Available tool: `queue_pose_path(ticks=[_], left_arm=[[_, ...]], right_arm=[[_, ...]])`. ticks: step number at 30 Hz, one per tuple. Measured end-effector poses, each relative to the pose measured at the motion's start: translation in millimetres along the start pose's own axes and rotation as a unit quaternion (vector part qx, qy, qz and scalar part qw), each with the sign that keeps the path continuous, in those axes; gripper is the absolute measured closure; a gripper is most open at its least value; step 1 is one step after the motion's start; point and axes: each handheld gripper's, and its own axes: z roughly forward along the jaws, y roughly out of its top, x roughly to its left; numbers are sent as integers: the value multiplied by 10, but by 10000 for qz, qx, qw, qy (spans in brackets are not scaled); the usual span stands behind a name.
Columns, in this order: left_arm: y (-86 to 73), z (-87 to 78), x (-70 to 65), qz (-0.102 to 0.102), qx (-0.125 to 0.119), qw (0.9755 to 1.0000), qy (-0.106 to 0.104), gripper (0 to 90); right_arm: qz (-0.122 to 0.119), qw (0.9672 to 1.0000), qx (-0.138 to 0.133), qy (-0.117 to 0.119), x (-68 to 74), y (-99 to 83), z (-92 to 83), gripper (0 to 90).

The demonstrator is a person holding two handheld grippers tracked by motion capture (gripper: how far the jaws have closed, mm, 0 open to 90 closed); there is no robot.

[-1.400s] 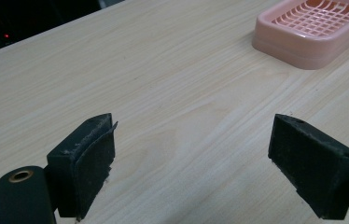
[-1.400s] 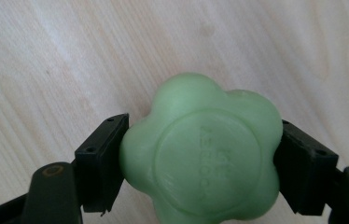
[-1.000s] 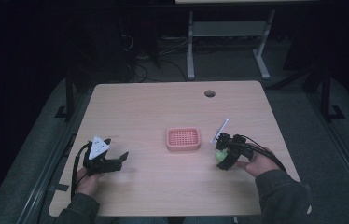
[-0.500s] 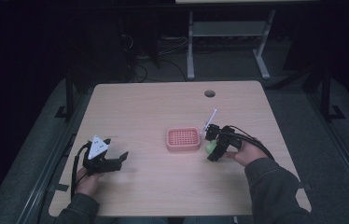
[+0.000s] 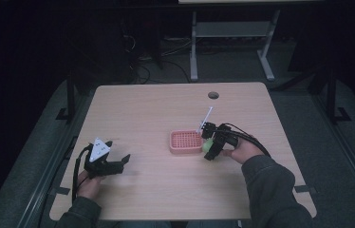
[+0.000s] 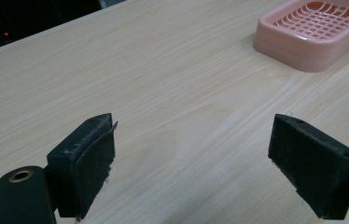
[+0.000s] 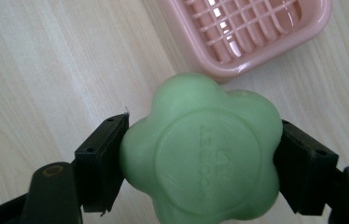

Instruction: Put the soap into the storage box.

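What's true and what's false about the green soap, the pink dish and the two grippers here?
1. The right gripper is shut on the green soap. True.
2. The soap already lies in the pink soap dish. False: it is held beside the dish, at its right edge.
3. The left gripper holds a sponge. False: it is open with nothing between its jaws.
4. The soap is shaped like a flower. True.
5. The dish stands on a glass table. False: the table is light wood.

Right claw (image 5: 209, 146) with green soap (image 5: 207, 146), now beside pink tray (image 5: 185, 142).
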Motion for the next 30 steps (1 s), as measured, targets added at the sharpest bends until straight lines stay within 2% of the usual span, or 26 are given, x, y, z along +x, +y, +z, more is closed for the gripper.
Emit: queue_pose_path(ticks=[7,11,17,30], left_arm=[[0,-2,4,-15,-20,10000,14,140],[0,2,3,0,-5,10000,-10,141],[1,-2,3,11,-20,10000,0,141],[2,0,2,13,-23,10000,1,140]], right_arm=[[39,10000,-3,9,-50,109,28,253],[99,9998,-82,151,-73,156,49,253],[86,9997,-71,204,-82,225,95,253],[-29,9999,-1,98,-101,430,51,253]])
